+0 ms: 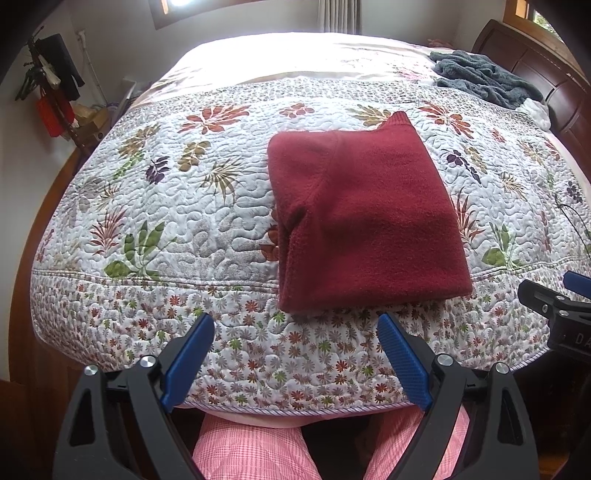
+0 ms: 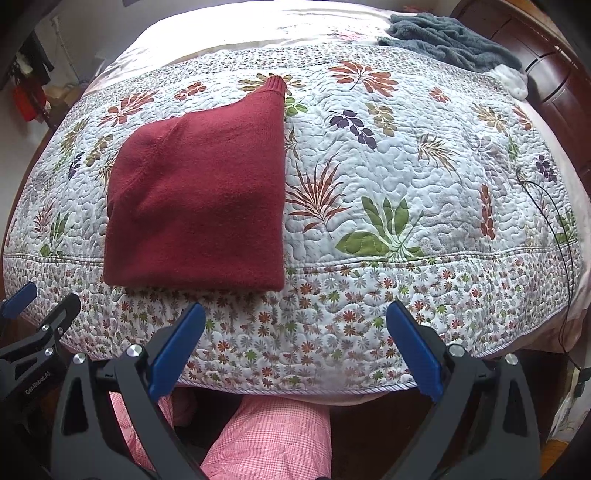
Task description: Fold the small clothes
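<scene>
Quilted floral bedspread (image 1: 184, 229) under me; "CenRobot.AI" on my left gripper (image 2: 22, 317). Fuzzy maroon sweater (image 1: 365, 218), folded, near front edge. Both grippers wide open, empty, incl. right gripper (image 2: 295, 332).

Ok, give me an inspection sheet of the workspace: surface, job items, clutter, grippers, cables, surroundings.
Surface: floral quilted bedspread over the bed.
Job's things: dark red knitted sweater, folded, lying flat near the bed's front edge.
Clutter: grey fluffy blanket bunched at the far right corner.
Grippers: left hand-held gripper open, empty; right hand-held gripper open, empty.
Cables: thin black cable on the bed's right side.
Surroundings: dark wooden headboard, grey curtain.
</scene>
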Motion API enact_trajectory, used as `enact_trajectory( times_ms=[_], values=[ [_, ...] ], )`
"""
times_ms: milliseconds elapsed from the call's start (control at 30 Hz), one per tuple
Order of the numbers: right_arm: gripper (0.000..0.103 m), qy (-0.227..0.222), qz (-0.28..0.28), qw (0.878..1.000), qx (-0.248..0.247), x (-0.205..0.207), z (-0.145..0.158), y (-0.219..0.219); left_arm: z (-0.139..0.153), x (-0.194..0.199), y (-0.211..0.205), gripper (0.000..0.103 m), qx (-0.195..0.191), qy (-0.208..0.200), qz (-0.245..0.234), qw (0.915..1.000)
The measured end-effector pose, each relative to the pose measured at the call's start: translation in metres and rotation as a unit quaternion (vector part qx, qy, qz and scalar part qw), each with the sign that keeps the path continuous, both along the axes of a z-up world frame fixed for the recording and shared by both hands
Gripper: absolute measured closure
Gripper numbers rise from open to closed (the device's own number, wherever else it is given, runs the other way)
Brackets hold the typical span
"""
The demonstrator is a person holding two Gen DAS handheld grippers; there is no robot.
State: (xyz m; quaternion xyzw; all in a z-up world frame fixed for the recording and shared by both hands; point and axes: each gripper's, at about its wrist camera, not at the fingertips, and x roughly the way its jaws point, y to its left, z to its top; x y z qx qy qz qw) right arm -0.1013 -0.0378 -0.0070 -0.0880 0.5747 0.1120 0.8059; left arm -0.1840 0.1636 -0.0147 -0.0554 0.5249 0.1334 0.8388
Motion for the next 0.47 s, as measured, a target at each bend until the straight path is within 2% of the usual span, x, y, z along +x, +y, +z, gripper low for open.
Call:
enact_trajectory(
  times_ms=[467],
  values=[
    [0.005, 0.001, 0.005, 1.0, -0.006, -0.0009, -0.001, 0.0021, 0.0002, 0.0001, -0.0002, 0.013, 0.001, 0.0, 0.0, 1.0]
  ],
)
